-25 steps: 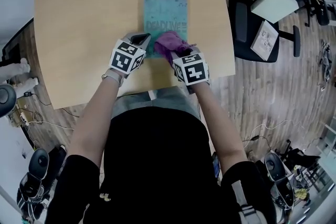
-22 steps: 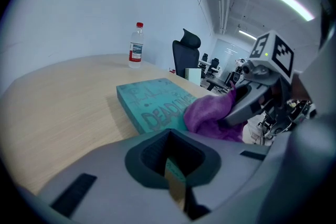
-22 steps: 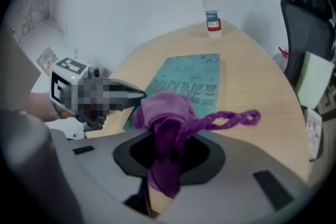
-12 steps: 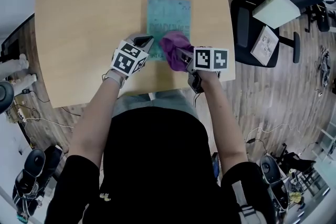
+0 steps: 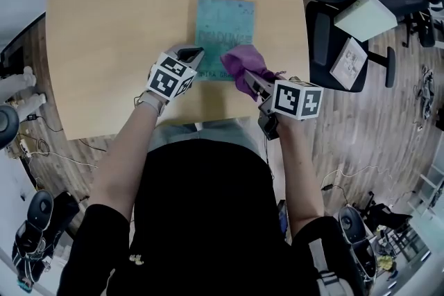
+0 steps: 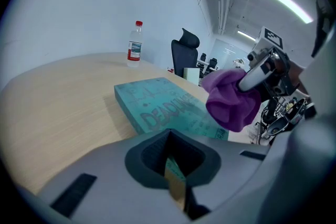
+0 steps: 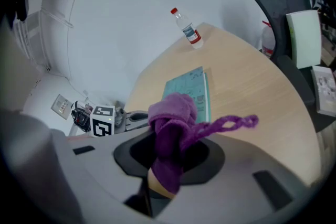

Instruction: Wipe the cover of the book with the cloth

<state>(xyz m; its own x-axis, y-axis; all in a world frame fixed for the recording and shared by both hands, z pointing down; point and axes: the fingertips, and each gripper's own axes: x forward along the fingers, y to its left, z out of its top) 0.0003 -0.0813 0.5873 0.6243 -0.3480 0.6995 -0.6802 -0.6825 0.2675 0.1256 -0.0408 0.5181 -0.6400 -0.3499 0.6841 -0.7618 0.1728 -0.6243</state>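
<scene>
A teal book lies flat on the round wooden table. My left gripper is shut, with its tips at the book's near left corner; in the left gripper view the book stretches away just past the closed jaws. My right gripper is shut on a bunched purple cloth, held over the book's near right corner. Seen from the right gripper view, the cloth bulges out of the jaws and a twisted loop sticks out to the right. Whether the cloth touches the cover I cannot tell.
A water bottle stands at the table's far edge. A black office chair carrying a white box and a booklet stands right of the table. The person's body is close against the near edge. Cables and gear lie on the wooden floor.
My right gripper has carried the cloth rightward across the book's near part toward its right corner, and its marker cube has swung out to the right. The left gripper has stayed put.
</scene>
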